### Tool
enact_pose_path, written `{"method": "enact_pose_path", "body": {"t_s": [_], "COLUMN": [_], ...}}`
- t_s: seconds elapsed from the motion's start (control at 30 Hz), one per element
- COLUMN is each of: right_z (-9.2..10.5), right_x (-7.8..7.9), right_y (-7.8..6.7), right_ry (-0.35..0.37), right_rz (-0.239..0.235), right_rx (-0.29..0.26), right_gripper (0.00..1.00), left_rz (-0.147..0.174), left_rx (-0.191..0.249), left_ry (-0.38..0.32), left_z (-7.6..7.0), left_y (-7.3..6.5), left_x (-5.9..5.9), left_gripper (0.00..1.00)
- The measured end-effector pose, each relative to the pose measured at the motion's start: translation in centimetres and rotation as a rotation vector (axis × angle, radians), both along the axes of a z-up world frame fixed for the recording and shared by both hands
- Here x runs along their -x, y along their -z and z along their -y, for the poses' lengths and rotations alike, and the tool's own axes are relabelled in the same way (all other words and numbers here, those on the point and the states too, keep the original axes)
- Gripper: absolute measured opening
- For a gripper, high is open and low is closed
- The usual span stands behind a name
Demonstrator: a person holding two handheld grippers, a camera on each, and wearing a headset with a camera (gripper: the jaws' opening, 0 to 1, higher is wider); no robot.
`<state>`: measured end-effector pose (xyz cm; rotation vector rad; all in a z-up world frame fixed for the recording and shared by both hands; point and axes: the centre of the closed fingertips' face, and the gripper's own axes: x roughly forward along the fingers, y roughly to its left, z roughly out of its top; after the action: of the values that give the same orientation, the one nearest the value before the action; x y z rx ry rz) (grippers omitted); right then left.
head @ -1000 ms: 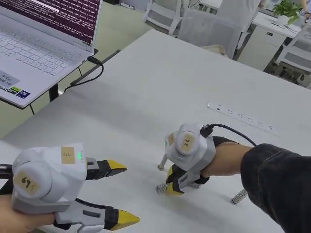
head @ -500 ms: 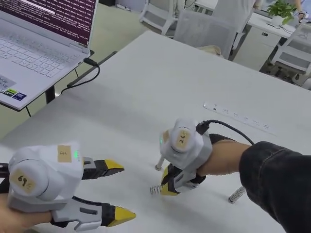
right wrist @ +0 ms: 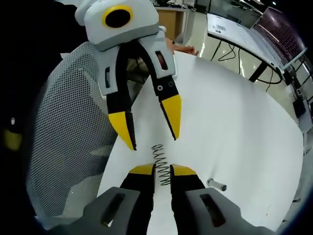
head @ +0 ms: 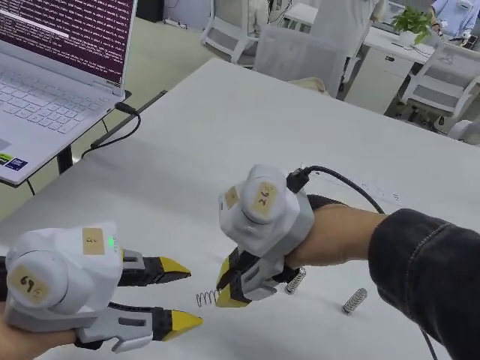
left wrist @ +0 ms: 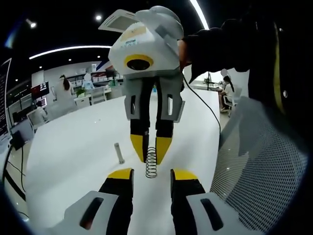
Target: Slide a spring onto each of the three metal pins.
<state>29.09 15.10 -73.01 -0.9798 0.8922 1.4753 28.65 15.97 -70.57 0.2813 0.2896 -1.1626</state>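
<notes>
Pinching spring by one end: right gripper, jaws narrow, free coils jutting toward left gripper, jaws wide, empty. Pin on table nearby. Spring likely light, floppy, springy; hold end coils gently, bore clear.

The white, yellow-tipped left gripper is held low with jaws parted — the matching right gripper, faced towards it, is closed on a thin wire spring.
</notes>
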Motion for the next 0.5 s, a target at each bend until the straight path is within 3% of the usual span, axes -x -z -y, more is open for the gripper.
{"method": "enact_pose_path", "body": {"t_s": [0.23,0.5], "right_z": [-0.7,-0.4], "right_x": [0.5,0.6], "right_y": [-1.2,-1.4], "right_ry": [0.023,0.043], "right_rz": [-0.018,-0.024], "right_rx": [-0.036,-0.042], "right_gripper": [0.09,0.09], "left_rz": [0.017,0.047], "left_rx": [-0.018,-0.029], "left_ry": [0.007,0.016], "left_z": [0.1,0.3], "left_y": [-0.1,-0.4], "left_x": [0.2,0.2], "left_gripper": [0.12,0.03]}}
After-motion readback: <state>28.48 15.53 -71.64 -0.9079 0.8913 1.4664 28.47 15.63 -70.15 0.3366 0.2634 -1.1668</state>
